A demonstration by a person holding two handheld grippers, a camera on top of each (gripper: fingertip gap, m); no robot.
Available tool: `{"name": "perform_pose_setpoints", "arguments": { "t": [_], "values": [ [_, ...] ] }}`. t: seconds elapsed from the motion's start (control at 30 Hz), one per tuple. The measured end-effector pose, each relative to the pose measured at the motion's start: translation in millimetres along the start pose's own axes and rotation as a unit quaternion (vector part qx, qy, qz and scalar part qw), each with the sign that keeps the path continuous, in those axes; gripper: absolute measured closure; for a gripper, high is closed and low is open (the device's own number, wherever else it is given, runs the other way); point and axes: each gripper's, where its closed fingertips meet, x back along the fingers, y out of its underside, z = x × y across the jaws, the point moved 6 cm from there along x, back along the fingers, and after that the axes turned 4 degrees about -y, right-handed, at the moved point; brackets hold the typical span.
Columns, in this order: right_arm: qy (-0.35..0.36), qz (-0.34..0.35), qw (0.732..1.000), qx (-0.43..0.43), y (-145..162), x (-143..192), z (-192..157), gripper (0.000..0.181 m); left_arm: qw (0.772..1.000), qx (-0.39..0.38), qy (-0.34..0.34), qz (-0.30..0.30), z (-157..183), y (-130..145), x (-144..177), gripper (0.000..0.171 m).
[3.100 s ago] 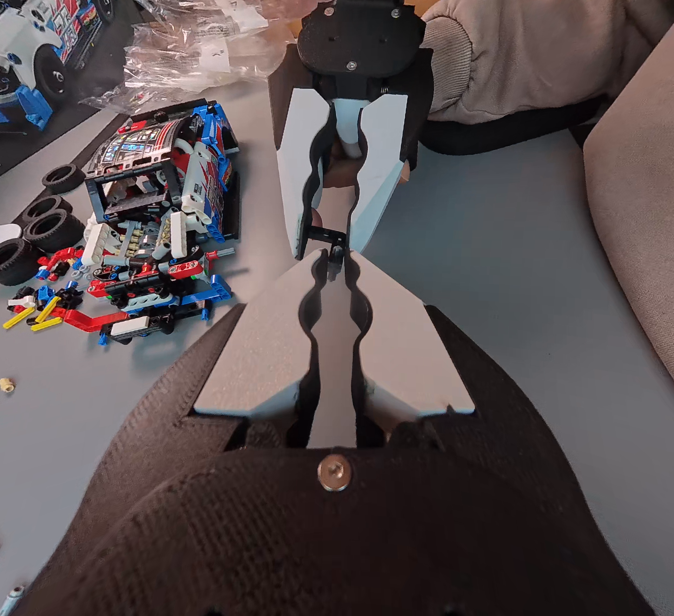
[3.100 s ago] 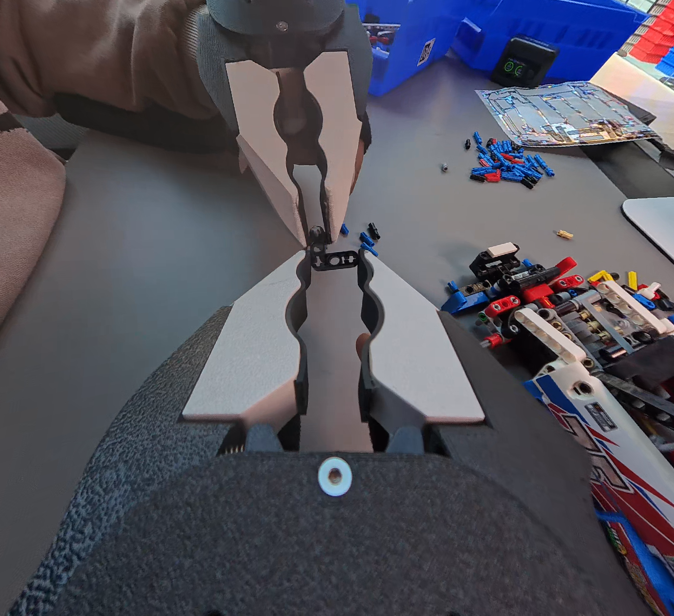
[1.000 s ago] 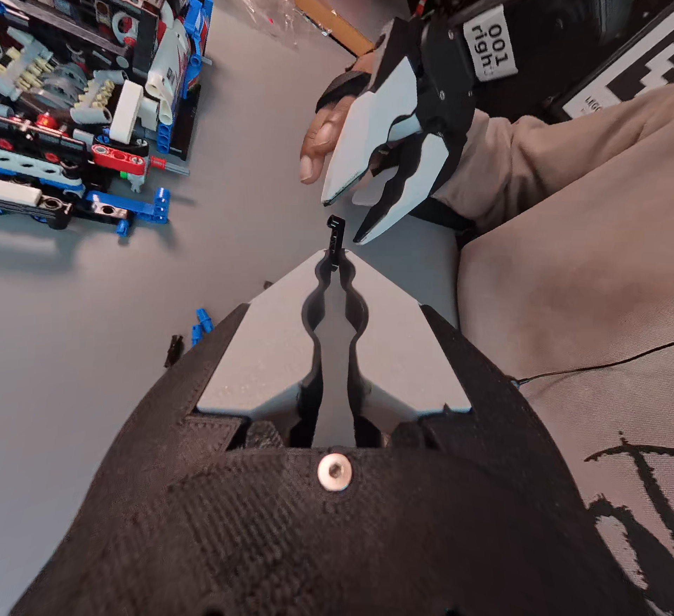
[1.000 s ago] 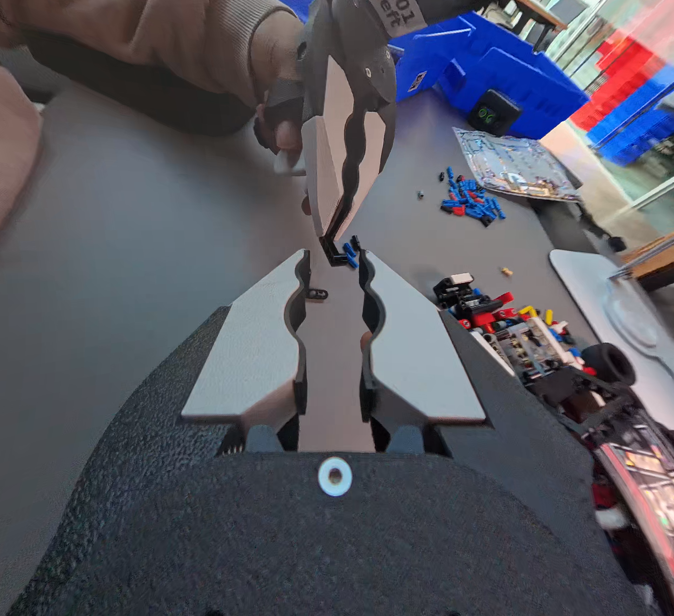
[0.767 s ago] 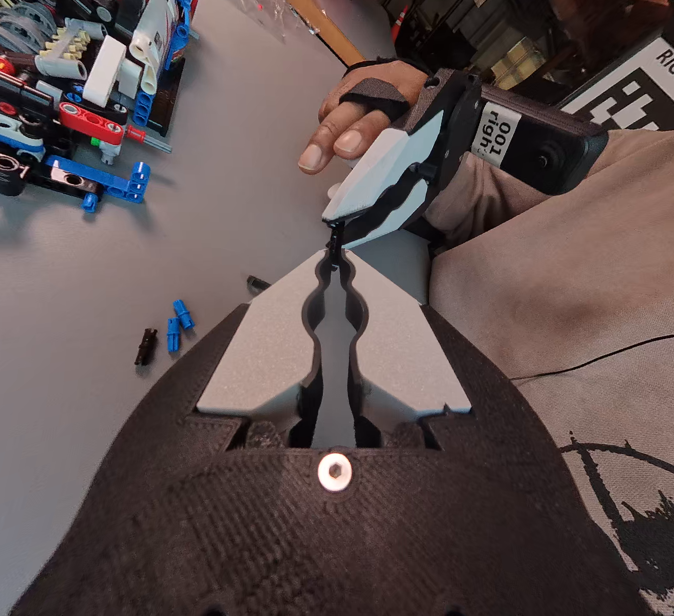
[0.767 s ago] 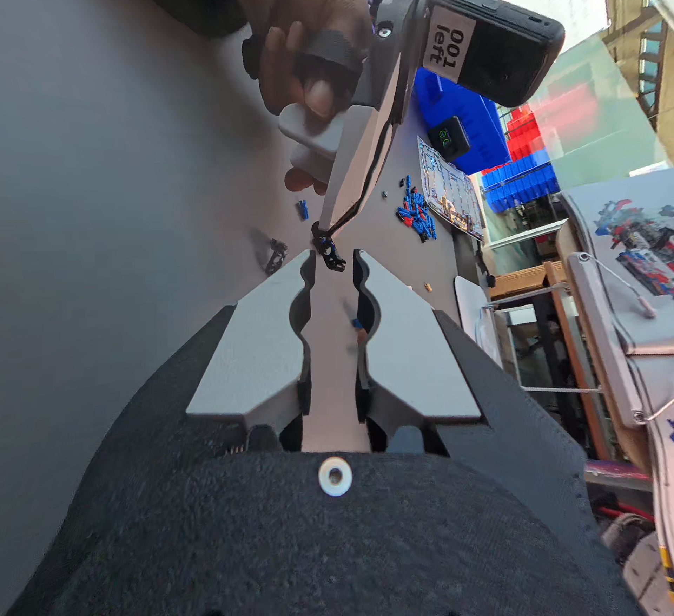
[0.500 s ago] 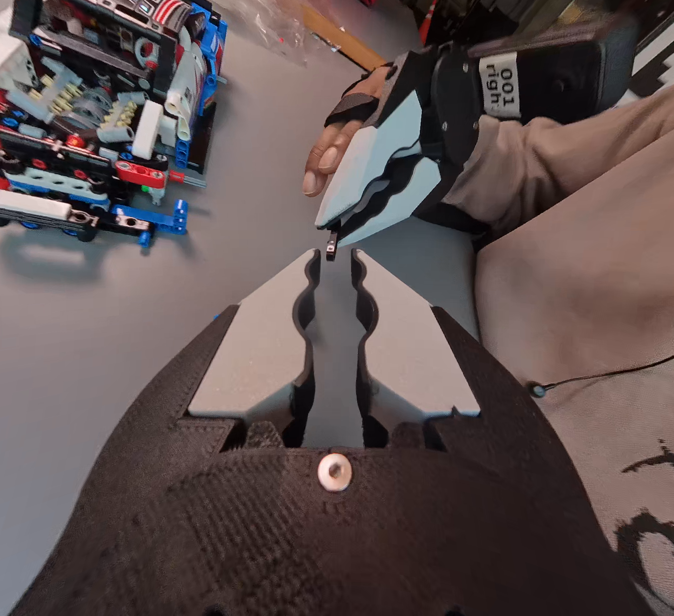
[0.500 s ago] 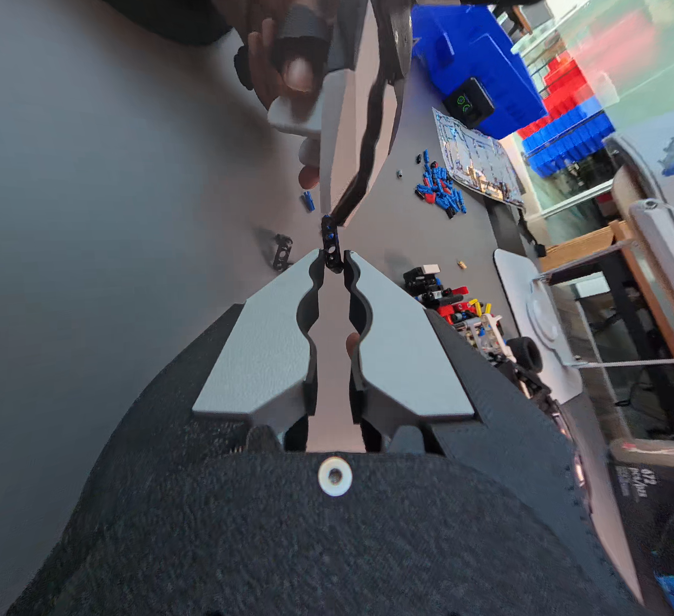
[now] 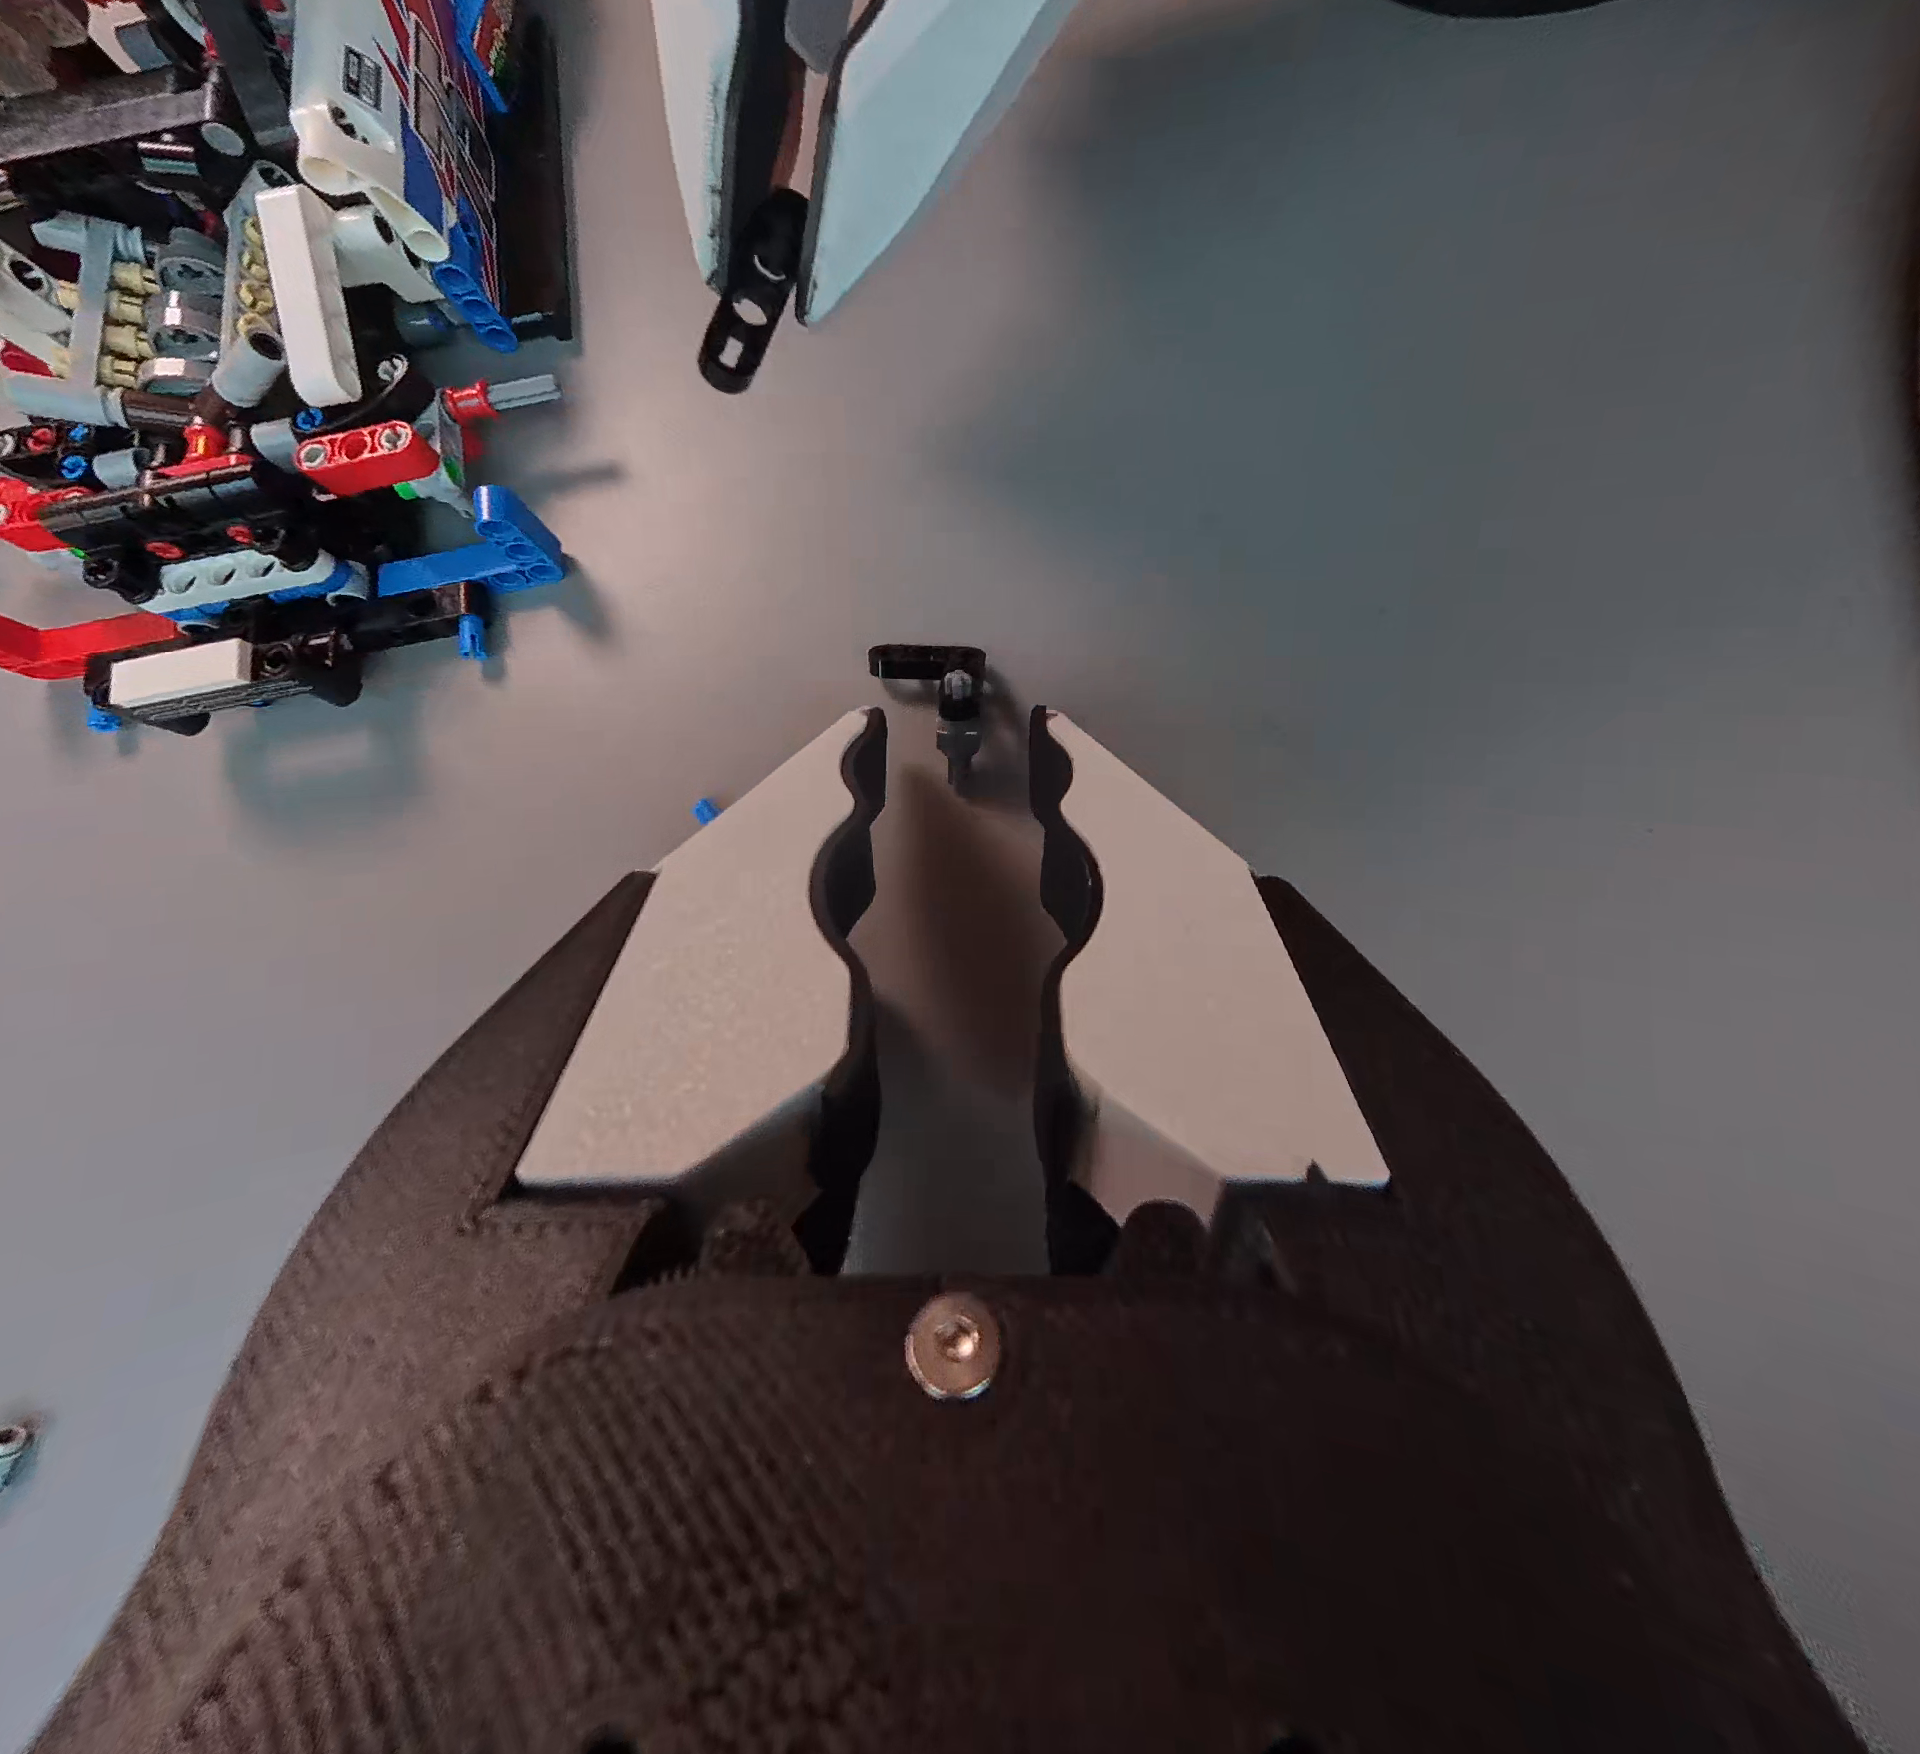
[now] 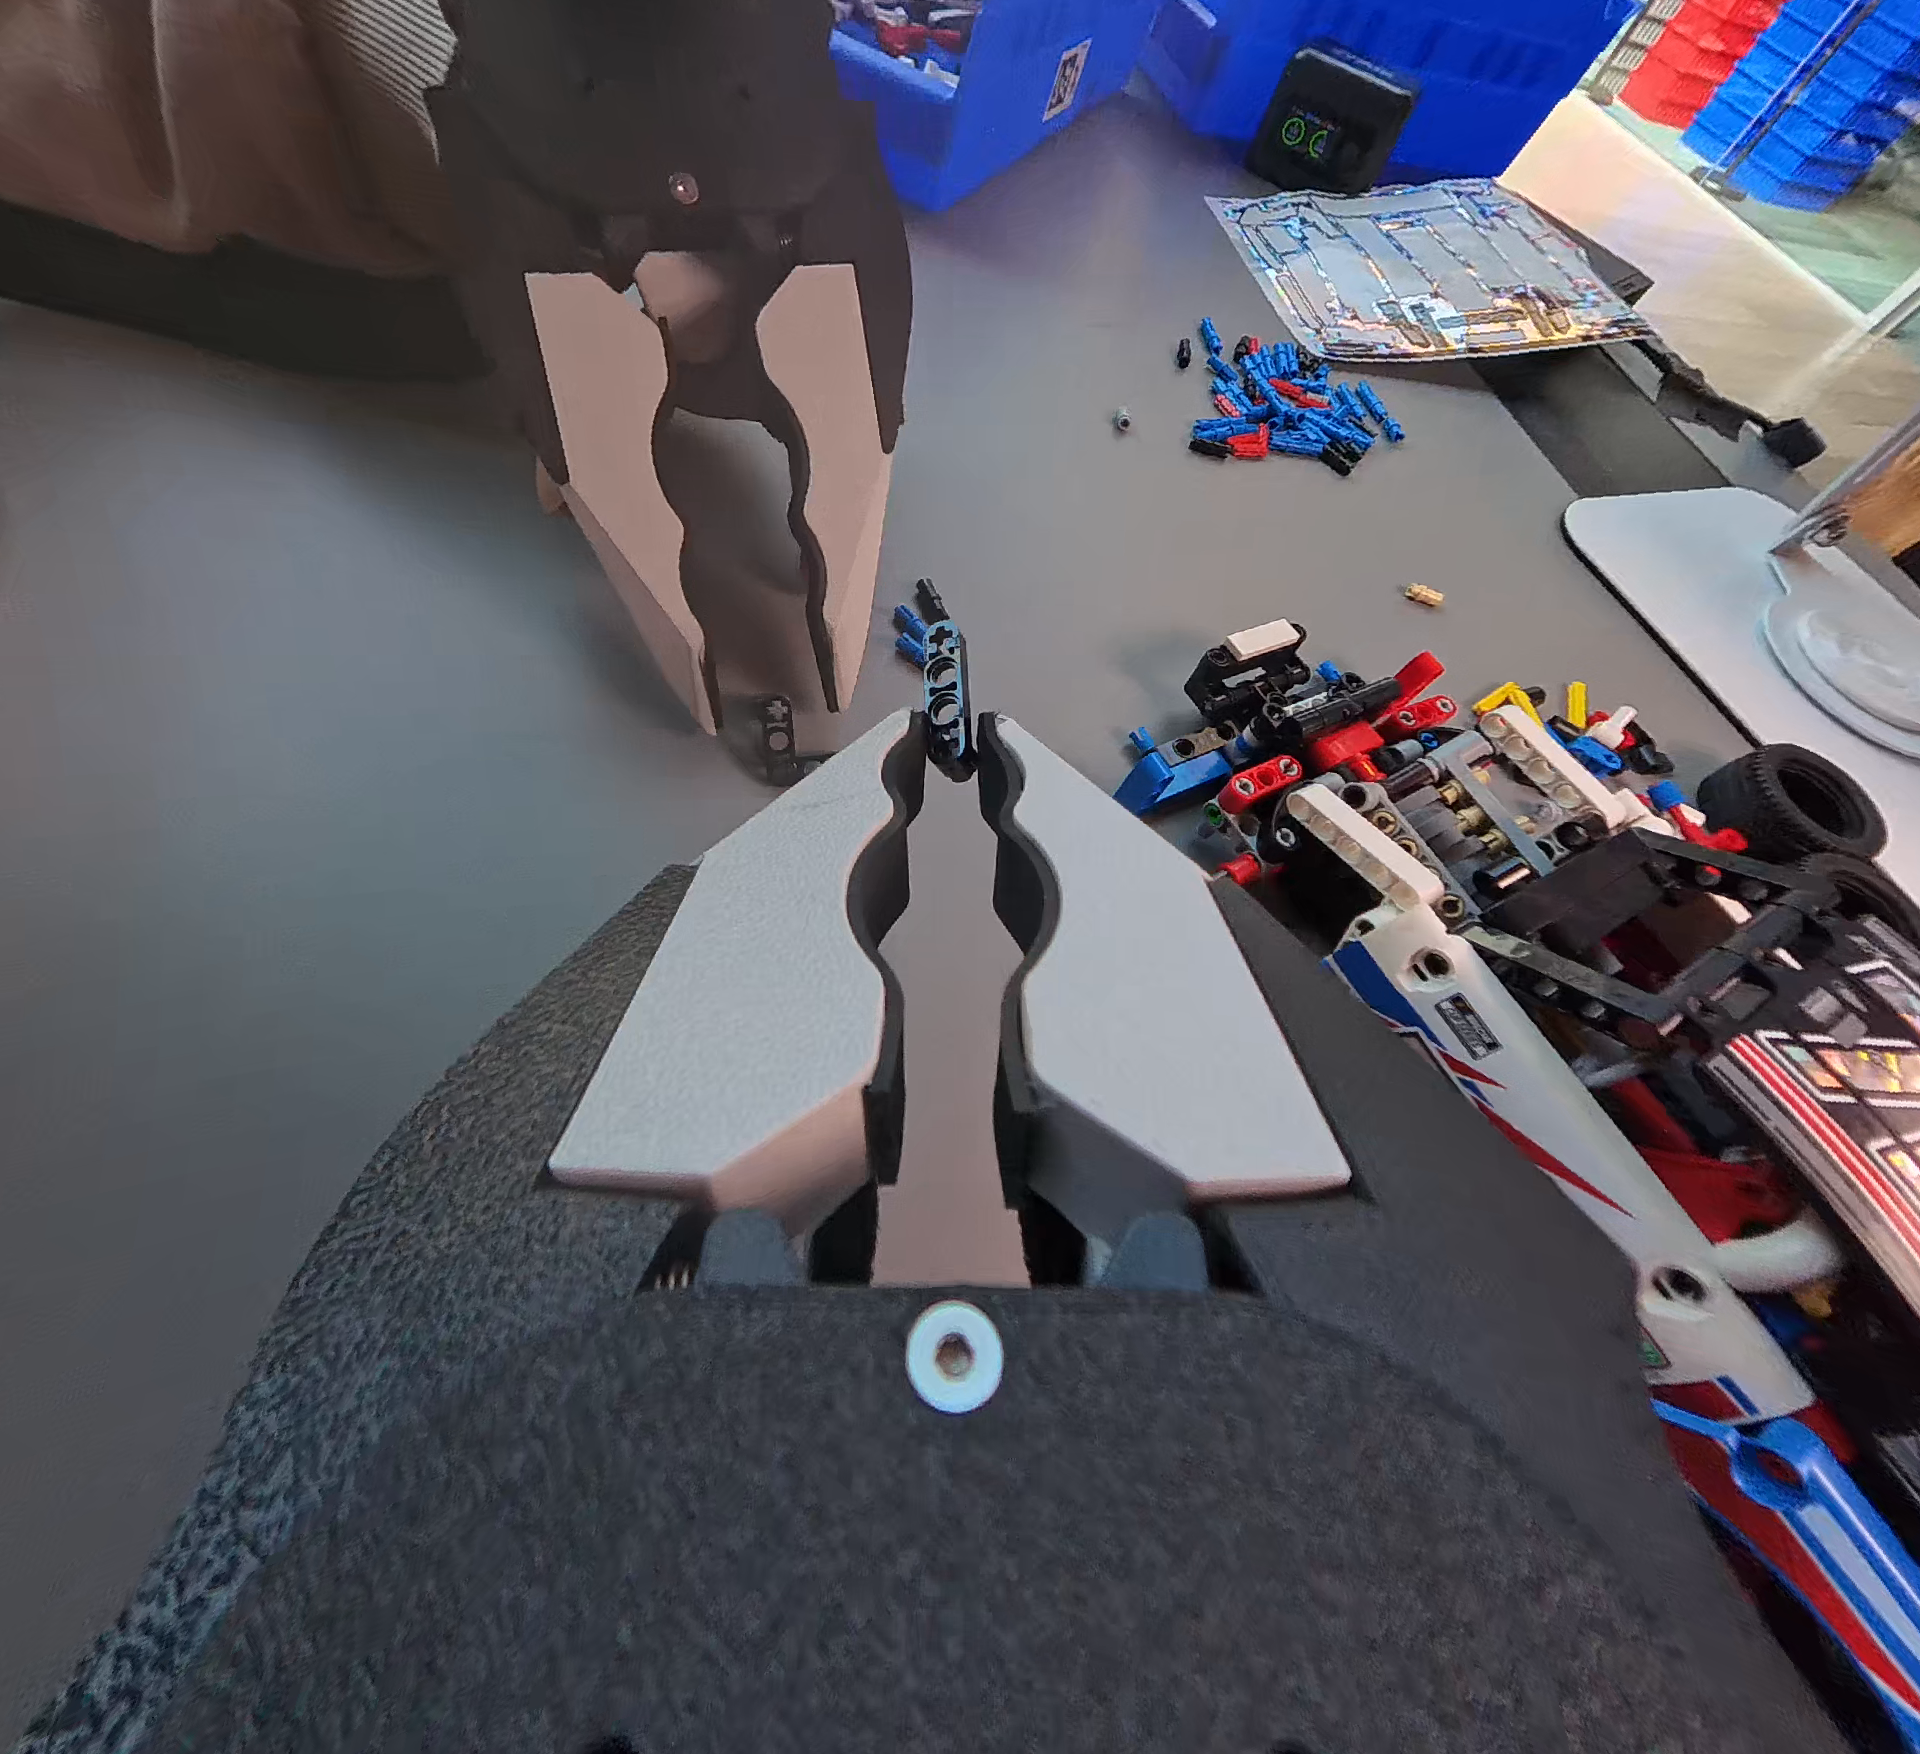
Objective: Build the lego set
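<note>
My right gripper (image 10: 951,730) is shut on a thin black beam (image 10: 943,678) that sticks out past its tips. In the left wrist view the right gripper (image 9: 761,296) hangs near the top with the beam (image 9: 738,345) in it. My left gripper (image 9: 954,717) is open and empty, low over the grey table (image 9: 1403,561). A small black connector with a pin (image 9: 940,681) lies on the table just ahead of its tips. The right wrist view shows the left gripper (image 10: 771,688) over that connector (image 10: 777,736). The part-built car (image 9: 260,250) (image 10: 1558,925) lies beside both grippers.
Blue bins (image 10: 987,42), a small black device (image 10: 1340,115) and a printed sheet (image 10: 1423,270) lie at the far side. A pile of blue and red pins (image 10: 1288,405), a few loose pins (image 10: 914,624), tyres (image 10: 1787,800) and a white plate (image 10: 1714,582) are on the table. Across from one pair of fingers to the other is roughly 7 cm.
The left gripper has opened and let go of the black beam, which the right gripper has shut on. The grippers have moved apart. The left one now sits low over the connector on the table.
</note>
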Motion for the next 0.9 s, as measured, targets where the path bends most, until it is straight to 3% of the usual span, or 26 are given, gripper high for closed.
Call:
{"name": "perform_pose_setpoints", "arguments": {
  "t": [0.3, 0.43, 0.9],
  "values": [
    [-0.004, -0.003, 1.000, -0.014, 2, -1, 1, 0.175, 0.999, -0.035, -0.016, -0.006, 5, -2, -6, 0.165],
    [-0.008, 0.006, 1.000, -0.018, 0, 0, 1, 0.176, 0.999, -0.042, -0.020, -0.004, 5, -3, -6, 0.165],
    [-0.040, 0.066, 0.995, -0.061, -12, 9, 2, 0.176, 0.989, -0.010, -0.044, 0.138, -8, -29, 17, 0.165]
  ]
}}
